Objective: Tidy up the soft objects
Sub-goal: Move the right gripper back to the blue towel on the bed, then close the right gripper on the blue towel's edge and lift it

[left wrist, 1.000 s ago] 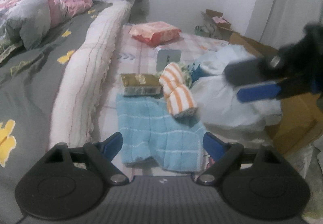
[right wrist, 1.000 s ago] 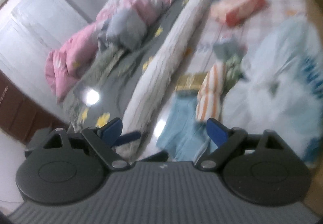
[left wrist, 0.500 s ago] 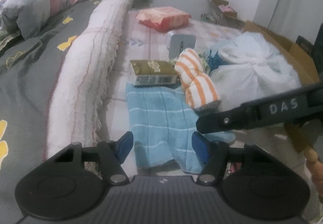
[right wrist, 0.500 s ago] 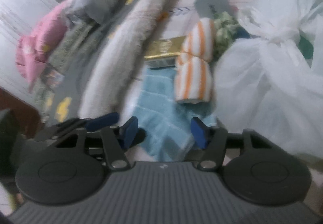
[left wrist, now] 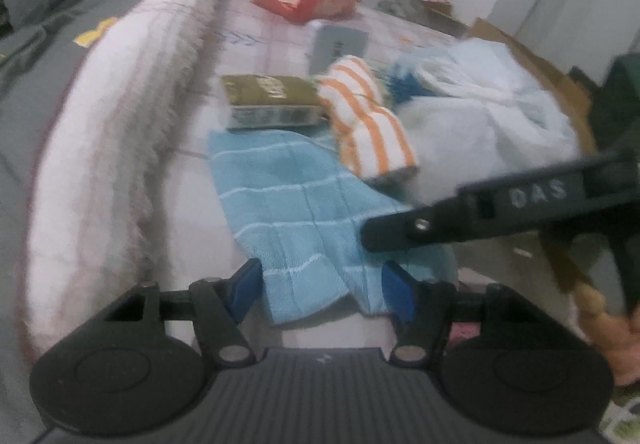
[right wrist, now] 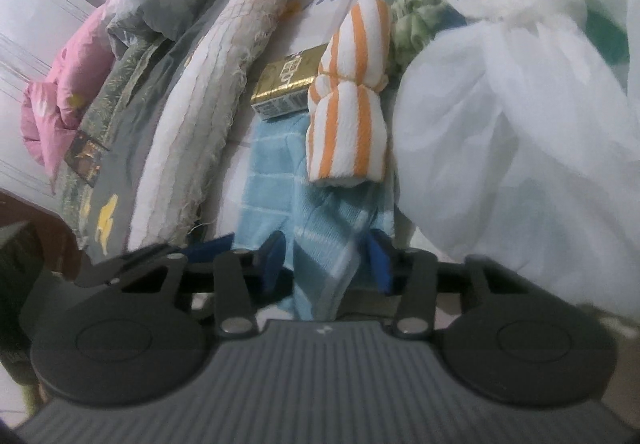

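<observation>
1. Left wrist view: the left tongs [left wrist: 320, 294] stand open astride the near edge of the blue towel [left wrist: 296, 212], not pinching it yet. The right tongs [left wrist: 404, 234] cross in from the right over the towel's corner.
2. Right wrist view, which alone shows this: the right tongs [right wrist: 326, 258] have just been closing, with a raised fold of the towel [right wrist: 276, 188] between them; contact unclear. Judged next: both pinch, then lift together. The striped roll [right wrist: 352, 112] lies just beyond.
</observation>
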`<action>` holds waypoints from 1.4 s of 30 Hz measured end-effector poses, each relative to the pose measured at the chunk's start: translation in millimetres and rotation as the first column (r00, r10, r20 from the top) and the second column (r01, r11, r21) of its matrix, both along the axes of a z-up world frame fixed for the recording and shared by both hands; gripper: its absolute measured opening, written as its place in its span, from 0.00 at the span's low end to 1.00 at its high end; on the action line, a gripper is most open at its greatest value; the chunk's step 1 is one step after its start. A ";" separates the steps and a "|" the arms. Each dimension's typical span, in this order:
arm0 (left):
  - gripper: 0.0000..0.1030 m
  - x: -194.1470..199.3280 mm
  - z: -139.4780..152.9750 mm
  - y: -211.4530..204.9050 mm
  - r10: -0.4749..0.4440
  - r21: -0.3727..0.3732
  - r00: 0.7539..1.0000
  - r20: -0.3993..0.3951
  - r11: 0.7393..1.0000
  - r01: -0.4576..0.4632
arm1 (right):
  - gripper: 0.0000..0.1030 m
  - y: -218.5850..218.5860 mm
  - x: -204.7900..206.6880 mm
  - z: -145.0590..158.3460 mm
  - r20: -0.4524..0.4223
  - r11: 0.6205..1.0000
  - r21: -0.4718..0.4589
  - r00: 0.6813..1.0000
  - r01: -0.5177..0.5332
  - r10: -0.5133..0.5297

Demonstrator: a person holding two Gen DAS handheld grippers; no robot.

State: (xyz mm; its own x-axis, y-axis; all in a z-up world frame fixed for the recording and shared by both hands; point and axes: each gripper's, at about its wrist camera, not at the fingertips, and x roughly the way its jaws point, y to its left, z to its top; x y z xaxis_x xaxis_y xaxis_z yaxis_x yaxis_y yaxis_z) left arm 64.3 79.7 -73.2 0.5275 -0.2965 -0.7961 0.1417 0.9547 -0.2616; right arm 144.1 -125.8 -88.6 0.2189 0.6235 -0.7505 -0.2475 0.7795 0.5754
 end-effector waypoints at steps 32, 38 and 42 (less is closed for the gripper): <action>0.64 -35.7 10.8 -0.9 -0.041 0.019 0.999 0.019 0.999 0.041 | 0.54 1.2 -21.9 22.1 0.022 0.992 0.025 0.992 -0.124 0.123; 0.64 -32.0 7.1 3.1 -0.031 0.018 0.999 0.015 0.999 0.031 | 0.54 5.1 -19.3 15.0 0.070 0.992 -0.067 0.991 -0.109 0.114; 0.65 -28.6 5.7 5.8 -0.021 0.017 1.000 0.013 1.000 0.021 | 0.56 5.2 -21.2 18.6 0.093 0.990 -0.102 0.990 -0.095 0.105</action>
State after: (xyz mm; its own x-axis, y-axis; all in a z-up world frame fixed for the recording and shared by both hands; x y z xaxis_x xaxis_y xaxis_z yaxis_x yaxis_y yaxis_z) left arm 35.6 85.6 -67.5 0.5316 -0.2942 -0.7942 0.1647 0.9557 -0.2437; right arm 122.9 -120.6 -69.9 0.2347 0.5710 -0.7867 -0.3783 0.7991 0.4672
